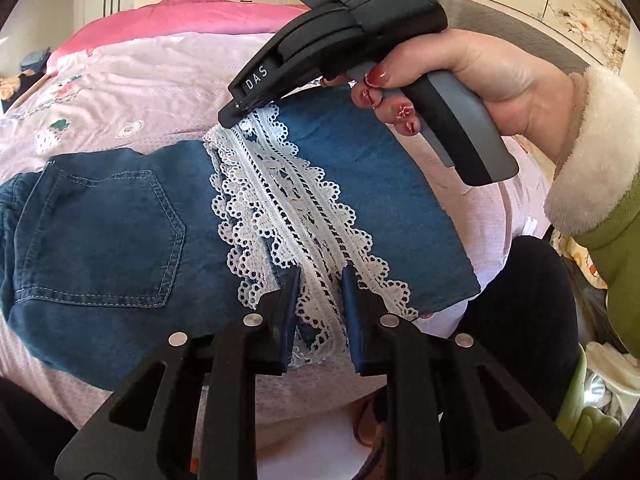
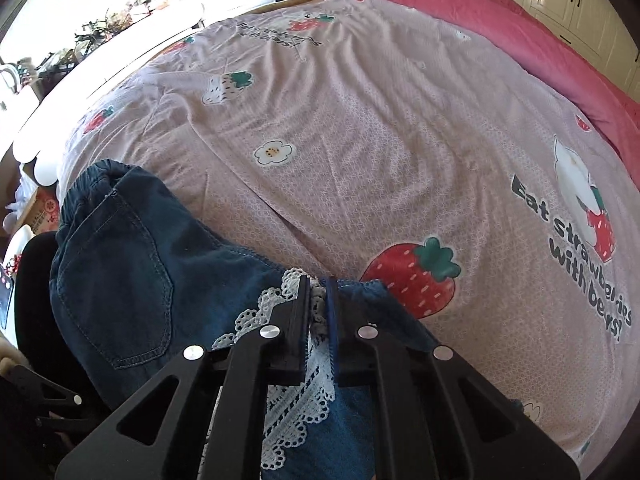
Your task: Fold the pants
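Denim pants [image 1: 120,216] spread flat on the pink strawberry-print bedspread [image 2: 360,120], back pocket [image 1: 104,236] up, waistband toward the far left edge of the bed, and the white lace-trimmed hem [image 1: 288,208] brought up across the seat, so apparently one fold already laid. Left gripper [image 1: 320,280] low over the near end of the lace band, jaws narrowed around it with lace bunched between the blue pads [image 1: 352,300], likely pinching that near corner. Right gripper [image 2: 319,300], held in a hand [image 1: 472,76] with a fleecy cuff, clamped nearly closed on the far end of the same lace edge, cloth gathered between the pads. Both corners of the hem taken at once, presumably to carry the edge evenly and keep the next fold square instead of skewed.
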`<state>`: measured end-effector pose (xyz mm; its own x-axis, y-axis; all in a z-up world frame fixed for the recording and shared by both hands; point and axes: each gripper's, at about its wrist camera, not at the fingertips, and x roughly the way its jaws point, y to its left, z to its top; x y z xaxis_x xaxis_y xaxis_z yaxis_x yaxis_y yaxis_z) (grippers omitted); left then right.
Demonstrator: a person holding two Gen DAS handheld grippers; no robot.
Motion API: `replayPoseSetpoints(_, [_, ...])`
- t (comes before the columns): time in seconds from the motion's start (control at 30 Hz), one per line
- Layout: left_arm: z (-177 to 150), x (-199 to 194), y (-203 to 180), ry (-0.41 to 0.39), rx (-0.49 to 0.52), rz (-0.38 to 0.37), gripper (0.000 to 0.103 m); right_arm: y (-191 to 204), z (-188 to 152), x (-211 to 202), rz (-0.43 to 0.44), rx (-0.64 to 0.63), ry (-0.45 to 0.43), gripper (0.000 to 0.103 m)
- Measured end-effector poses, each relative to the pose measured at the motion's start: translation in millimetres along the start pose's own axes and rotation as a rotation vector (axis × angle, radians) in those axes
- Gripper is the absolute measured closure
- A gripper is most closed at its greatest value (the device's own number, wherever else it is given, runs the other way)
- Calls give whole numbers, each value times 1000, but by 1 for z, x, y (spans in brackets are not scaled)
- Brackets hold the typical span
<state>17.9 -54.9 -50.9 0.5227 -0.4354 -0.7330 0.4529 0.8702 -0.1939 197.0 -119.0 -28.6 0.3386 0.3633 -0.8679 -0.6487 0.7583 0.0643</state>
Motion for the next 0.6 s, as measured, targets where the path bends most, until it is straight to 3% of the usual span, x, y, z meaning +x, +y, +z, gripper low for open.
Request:
replayPoseSetpoints(0.2, [-1,2,0,6,0,0,89,-9,-2,-28,11,98,-76,86])
replayPoseSetpoints(0.27, [-1,2,0,7,1,0,89,-12,-8,-45,21,125,-118,67])
replayPoseSetpoints(0.33, [-1,3,1,6,-1,-2,89,-14,-14,-63,22,140,-163,56])
replayPoseSetpoints(0.47, [-2,2,2,5,-4,-5,89,-18,-32,-99,53,162,-234,56])
replayPoseSetpoints(0.6, [-3,1,4,3,-9,-8,89,-17,-50,-112,57,157,-238,56])
